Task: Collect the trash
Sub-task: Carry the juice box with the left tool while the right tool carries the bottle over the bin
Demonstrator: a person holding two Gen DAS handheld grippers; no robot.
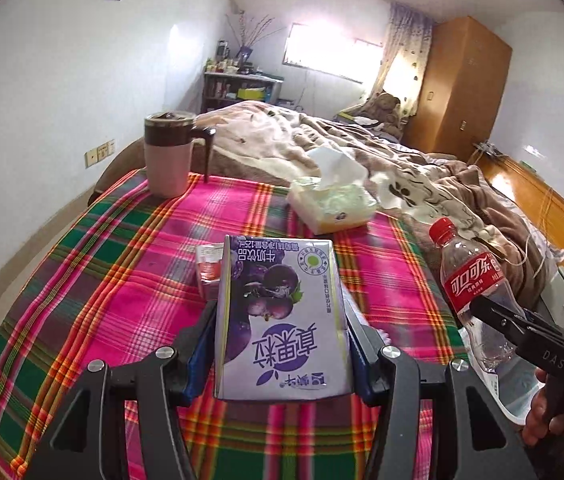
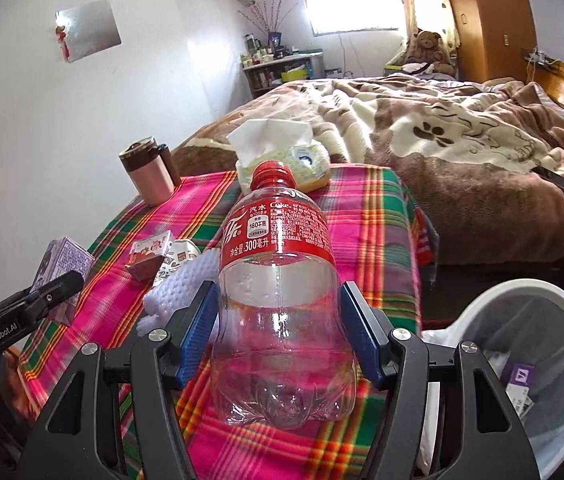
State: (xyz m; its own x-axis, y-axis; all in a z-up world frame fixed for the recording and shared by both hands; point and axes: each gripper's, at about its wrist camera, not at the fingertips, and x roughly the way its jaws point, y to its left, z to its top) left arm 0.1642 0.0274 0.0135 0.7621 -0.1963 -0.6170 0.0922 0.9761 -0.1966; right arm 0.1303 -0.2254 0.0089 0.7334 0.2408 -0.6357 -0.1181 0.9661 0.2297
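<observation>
I have both tools loaded. The left tool pinches the purple milk carton by its sides, clear of the plaid tabletop. The right tool pinches the empty cola bottle low on its body, cap pointing away. The step in hand is transport to the trash bin, which stands off the tabletop's right edge. Next move, in my judgement: carry each item over the bin opening, then spread the pads.
</observation>
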